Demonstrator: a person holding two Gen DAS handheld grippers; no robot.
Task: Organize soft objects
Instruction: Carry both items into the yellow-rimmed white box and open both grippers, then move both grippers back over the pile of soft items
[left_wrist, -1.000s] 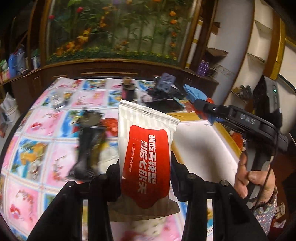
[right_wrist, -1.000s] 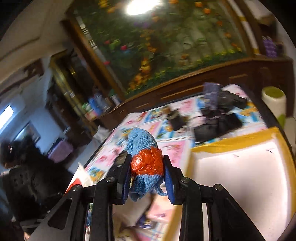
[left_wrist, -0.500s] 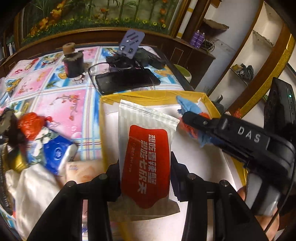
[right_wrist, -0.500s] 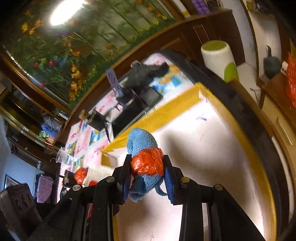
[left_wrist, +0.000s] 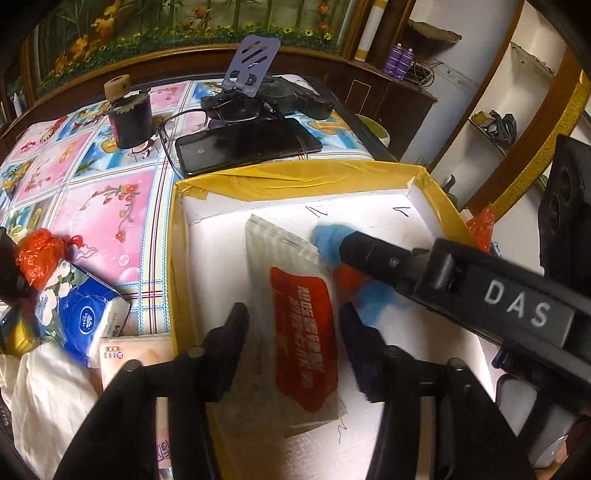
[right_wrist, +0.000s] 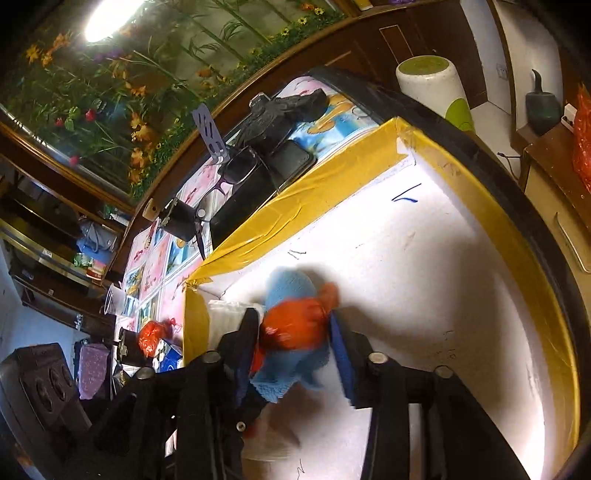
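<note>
A white box with a yellow taped rim (left_wrist: 295, 181) takes up the middle of both views. My left gripper (left_wrist: 291, 332) hangs over its white floor with its jaws opening. A wet-wipe packet with a red label (left_wrist: 303, 317) lies loose and blurred between them, with a gap to each pad. My right gripper (right_wrist: 295, 336) is also opening. A blue knitted bundle wrapped in orange plastic (right_wrist: 295, 325) sits blurred between its fingers and sags onto the box floor. In the left wrist view, one of the right gripper's fingers (left_wrist: 373, 254) crosses over the bundle (left_wrist: 328, 240).
Left of the box lie a blue tissue pack (left_wrist: 88, 317), a pink pack (left_wrist: 136, 354), a white cloth (left_wrist: 48, 398) and an orange plastic bag (left_wrist: 40, 254). Behind it are a phone (left_wrist: 247, 144), glasses (left_wrist: 207, 118) and a dark corked jar (left_wrist: 129, 118). A white-and-green cylinder (right_wrist: 432, 85) stands beyond the table.
Both grippers came down into the box and their jaws parted. The packet tipped flat out of the left grip, and the blue bundle slipped down from the right one.
</note>
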